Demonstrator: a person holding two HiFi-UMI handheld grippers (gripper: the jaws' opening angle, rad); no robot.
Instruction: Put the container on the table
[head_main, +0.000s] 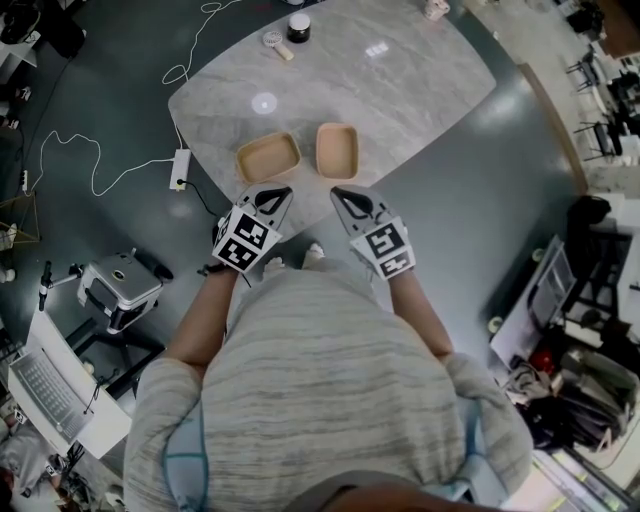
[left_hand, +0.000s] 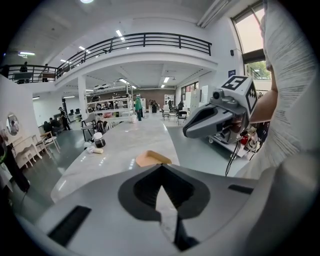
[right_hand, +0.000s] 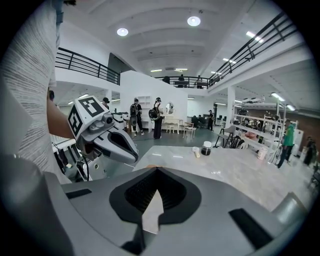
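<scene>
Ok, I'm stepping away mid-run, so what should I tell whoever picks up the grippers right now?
Left gripper: shut, empty, held at the near edge of the marble table.
Right gripper: shut, empty, beside it.
The left tan container and right tan container sit side by side on the table, just ahead of the grippers, neither touched.
Done: both containers are on the table.
Left: apparently nothing; just back off.

At the near edge of the table (head_main: 400, 90) sit the left container (head_main: 268, 157) and the right container (head_main: 337, 150), side by side and apart. Just off that edge hover the left gripper (head_main: 282, 191) and the right gripper (head_main: 339, 191), each pointing at a container. A jar (head_main: 298, 27) stands at the table's far edge.
</scene>
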